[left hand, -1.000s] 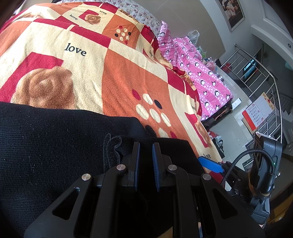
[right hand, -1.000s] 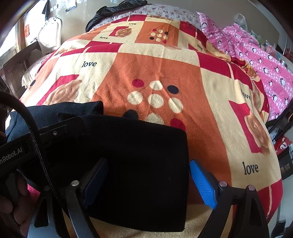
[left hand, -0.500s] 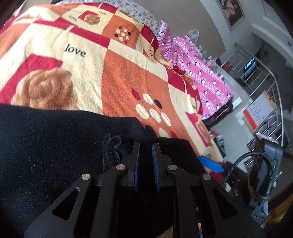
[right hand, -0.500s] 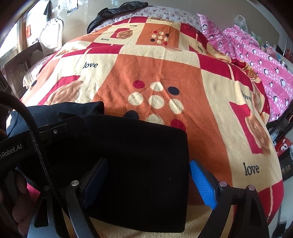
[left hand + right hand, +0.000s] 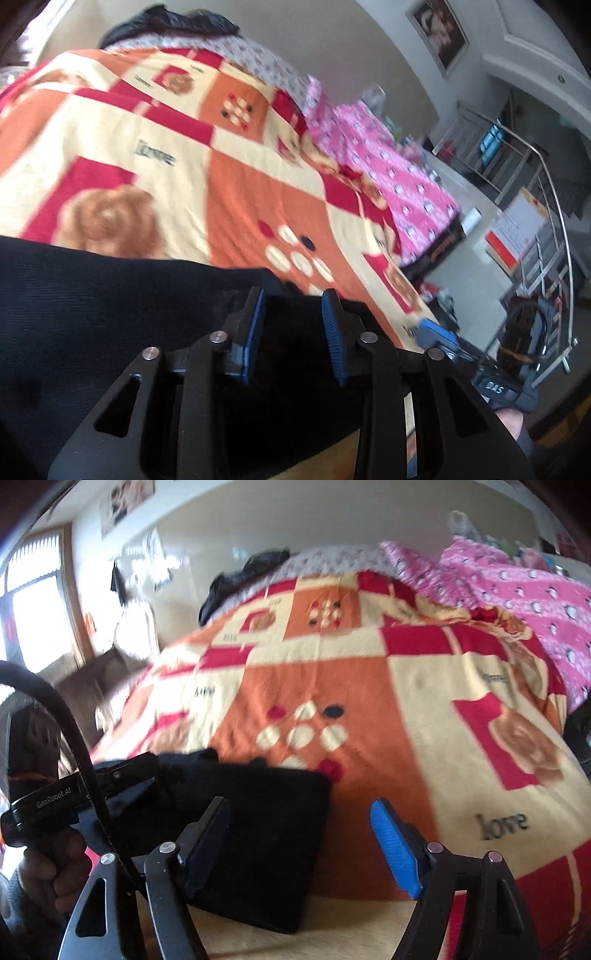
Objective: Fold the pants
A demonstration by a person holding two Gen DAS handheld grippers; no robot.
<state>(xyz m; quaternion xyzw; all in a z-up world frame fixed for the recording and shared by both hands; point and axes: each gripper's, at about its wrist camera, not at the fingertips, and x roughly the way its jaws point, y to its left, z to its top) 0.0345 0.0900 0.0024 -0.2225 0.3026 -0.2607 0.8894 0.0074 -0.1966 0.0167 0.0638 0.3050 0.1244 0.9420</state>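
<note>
pants (image 5: 258, 834), one folded black pair, lie on one blanket (image 5: 369, 686); left gripper (image 5: 293, 317) opening, right gripper (image 5: 301, 834) closing, both empty.

Pale walls, a bright window (image 5: 33, 616), a steel railing (image 5: 546, 206), a framed picture (image 5: 439, 29).

Your left gripper (image 5: 293, 317) is black, with blue ribbed pads (image 5: 332, 332) and silver screws (image 5: 218, 336). Your right gripper (image 5: 301, 834) matches it; a black cable (image 5: 74, 734) loops past.
</note>
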